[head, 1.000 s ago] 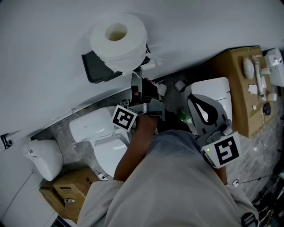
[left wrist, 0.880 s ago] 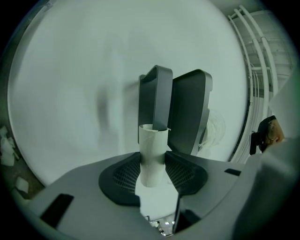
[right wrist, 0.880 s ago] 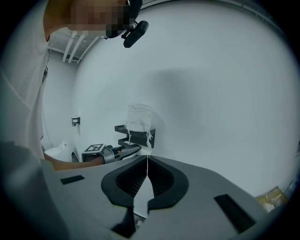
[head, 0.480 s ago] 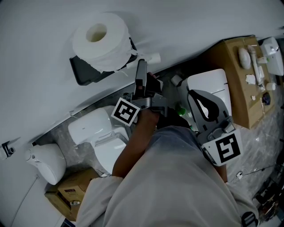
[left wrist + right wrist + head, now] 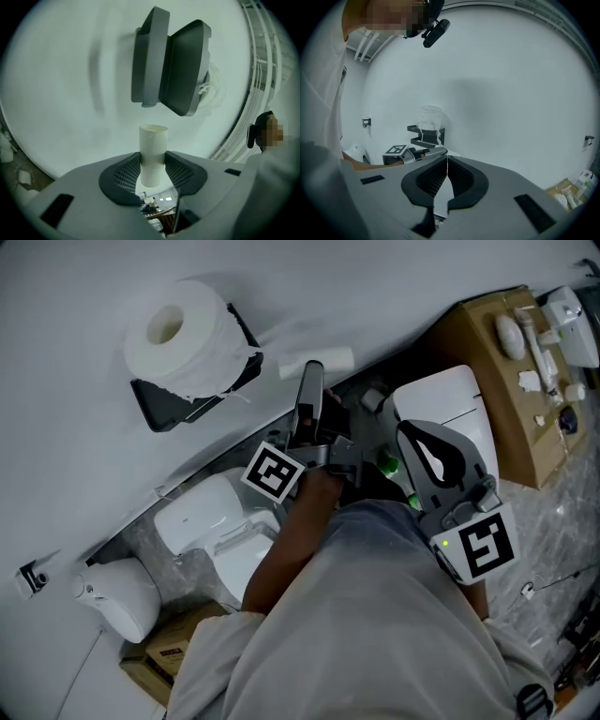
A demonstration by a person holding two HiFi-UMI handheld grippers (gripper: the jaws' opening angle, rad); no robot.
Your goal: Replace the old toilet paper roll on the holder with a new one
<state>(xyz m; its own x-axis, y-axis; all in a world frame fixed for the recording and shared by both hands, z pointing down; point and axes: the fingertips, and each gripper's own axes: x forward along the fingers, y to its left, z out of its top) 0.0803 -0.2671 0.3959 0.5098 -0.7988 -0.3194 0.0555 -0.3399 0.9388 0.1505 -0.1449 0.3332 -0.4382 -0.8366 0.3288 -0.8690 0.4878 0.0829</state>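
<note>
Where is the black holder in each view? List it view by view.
Head view: holder upper left, on the wall, under the roll.
Left gripper view: holder top centre, above the tube held in the left gripper.
Right gripper view: holder small, left of centre, above the shut right gripper.
Shared landmark: the white roll on it.

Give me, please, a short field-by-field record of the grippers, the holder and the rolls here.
left gripper: shut on the bare cardboard tube, pointing toward the wall
right gripper: shut, nothing between its jaws
holder: dark, fixed to the white wall
new roll: full, resting on top of the holder, loose end ragged
toilet: white, below the holder
</note>
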